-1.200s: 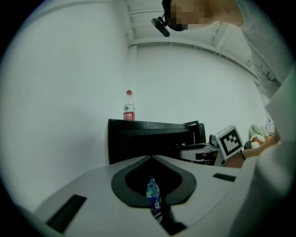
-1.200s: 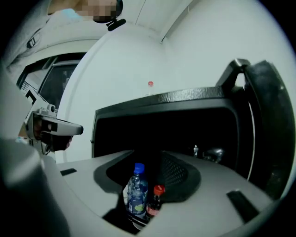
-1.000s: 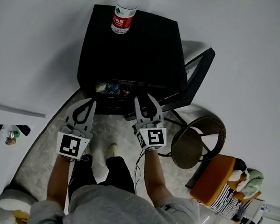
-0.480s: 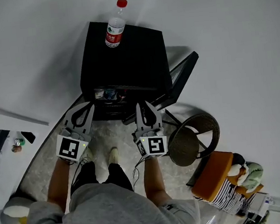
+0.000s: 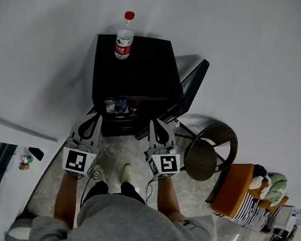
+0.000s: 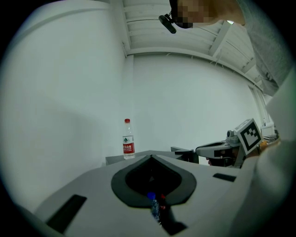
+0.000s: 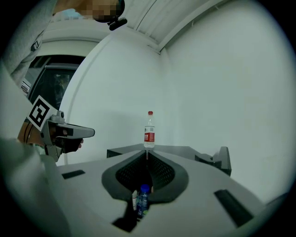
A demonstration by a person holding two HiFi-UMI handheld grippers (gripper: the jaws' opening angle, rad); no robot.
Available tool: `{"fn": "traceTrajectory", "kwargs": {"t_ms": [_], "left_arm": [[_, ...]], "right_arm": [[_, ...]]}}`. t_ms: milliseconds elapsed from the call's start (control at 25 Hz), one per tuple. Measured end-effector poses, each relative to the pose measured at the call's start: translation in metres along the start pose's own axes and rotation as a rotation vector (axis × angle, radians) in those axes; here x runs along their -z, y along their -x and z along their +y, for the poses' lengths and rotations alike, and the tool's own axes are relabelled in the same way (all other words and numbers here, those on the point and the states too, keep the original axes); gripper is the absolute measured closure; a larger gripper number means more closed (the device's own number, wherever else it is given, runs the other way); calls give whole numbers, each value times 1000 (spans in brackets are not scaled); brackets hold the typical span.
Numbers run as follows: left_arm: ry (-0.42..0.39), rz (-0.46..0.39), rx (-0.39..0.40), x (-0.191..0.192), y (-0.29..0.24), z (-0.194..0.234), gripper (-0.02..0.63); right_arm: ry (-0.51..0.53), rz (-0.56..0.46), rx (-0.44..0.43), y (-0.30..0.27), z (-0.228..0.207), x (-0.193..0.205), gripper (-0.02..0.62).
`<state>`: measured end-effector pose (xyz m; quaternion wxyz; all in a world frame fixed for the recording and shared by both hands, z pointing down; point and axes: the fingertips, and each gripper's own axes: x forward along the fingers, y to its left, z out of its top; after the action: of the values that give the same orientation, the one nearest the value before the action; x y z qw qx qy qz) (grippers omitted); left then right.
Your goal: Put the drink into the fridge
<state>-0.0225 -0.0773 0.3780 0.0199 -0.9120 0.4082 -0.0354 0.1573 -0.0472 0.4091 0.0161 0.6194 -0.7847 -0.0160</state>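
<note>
White walls meet in a corner behind one black fridge (image 5: pixel 135 73), which stands on a pale floor (image 5: pixel 110 148). Its one door (image 5: pixel 192 89) hangs open at the fridge's right side. One drink, a clear bottle (image 5: pixel 123 40) with a red cap and red label, stands upright on top of the fridge, near the back edge and toward the left, not inside. On the fridge's open shelf a few small items (image 5: pixel 119 105) show, one with a blue cap; their number cannot be told.

Two grippers are held level in front of the fridge, both well apart from the bottle. The left gripper (image 5: pixel 94 118) is before the fridge's left front corner, its jaws closed tip to tip with nothing between them. The right gripper (image 5: pixel 156 122) is before the foot of the open door; its jaws have just been closing and meet at the tips, also empty. One round chair (image 5: pixel 213 153) stands to the right of the fridge, beyond the door.
</note>
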Motion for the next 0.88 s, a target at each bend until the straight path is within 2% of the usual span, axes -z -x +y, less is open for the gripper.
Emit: {"fn": "traceTrajectory", "kwargs": {"t_ms": [240, 360, 880], "left_arm": [[-13, 23, 14, 1, -3, 1, 601], [14, 10, 23, 0, -3, 1, 601], [-22, -17, 84, -7, 5, 29, 601]], "right_arm": [[1, -12, 4, -2, 4, -6, 560], [2, -14, 10, -5, 3, -6, 560], [-18, -12, 28, -29, 30, -22, 560]]}}
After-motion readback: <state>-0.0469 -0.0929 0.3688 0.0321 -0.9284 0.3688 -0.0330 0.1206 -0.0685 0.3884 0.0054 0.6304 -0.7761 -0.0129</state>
